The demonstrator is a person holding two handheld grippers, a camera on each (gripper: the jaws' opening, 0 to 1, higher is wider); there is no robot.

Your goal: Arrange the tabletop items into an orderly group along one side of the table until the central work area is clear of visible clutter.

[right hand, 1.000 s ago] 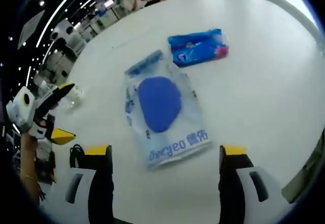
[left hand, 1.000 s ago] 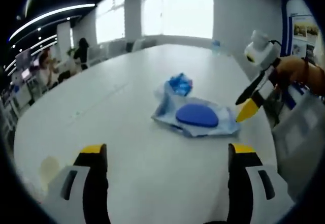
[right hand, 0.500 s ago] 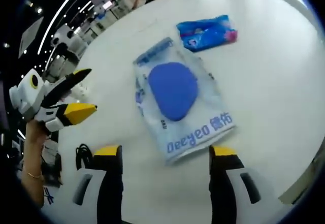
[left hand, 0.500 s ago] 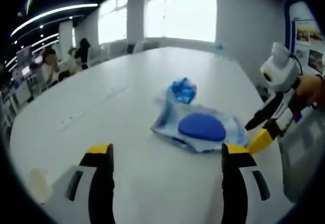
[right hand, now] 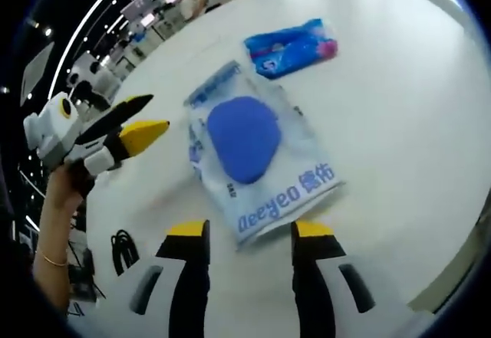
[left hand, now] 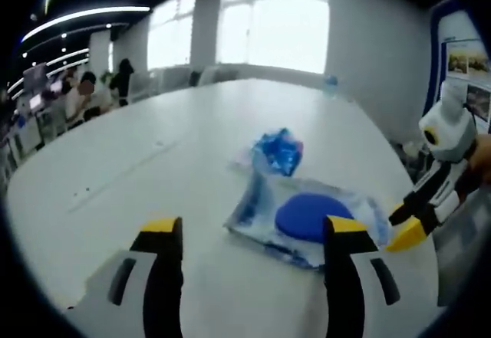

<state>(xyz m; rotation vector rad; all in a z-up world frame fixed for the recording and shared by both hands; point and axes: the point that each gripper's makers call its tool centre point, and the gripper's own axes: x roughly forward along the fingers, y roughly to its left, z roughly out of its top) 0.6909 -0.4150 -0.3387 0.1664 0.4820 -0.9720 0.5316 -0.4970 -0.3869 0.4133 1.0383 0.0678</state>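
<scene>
Both claws gape: the left claw (left hand: 252,234) hovers level, the right claw (right hand: 249,229) angled downward, narrower.

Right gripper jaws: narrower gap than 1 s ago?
Yes. The right gripper jaws stand closer together, their yellow tips now flanking the near edge of the clear wipes pack with the blue oval lid.

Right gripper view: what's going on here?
A person holds a tool in each hand over a white table. The right tool, jaws open, points at the near edge of a clear wipes pack. The left tool hovers beside it, open. A small blue packet lies beyond.
</scene>
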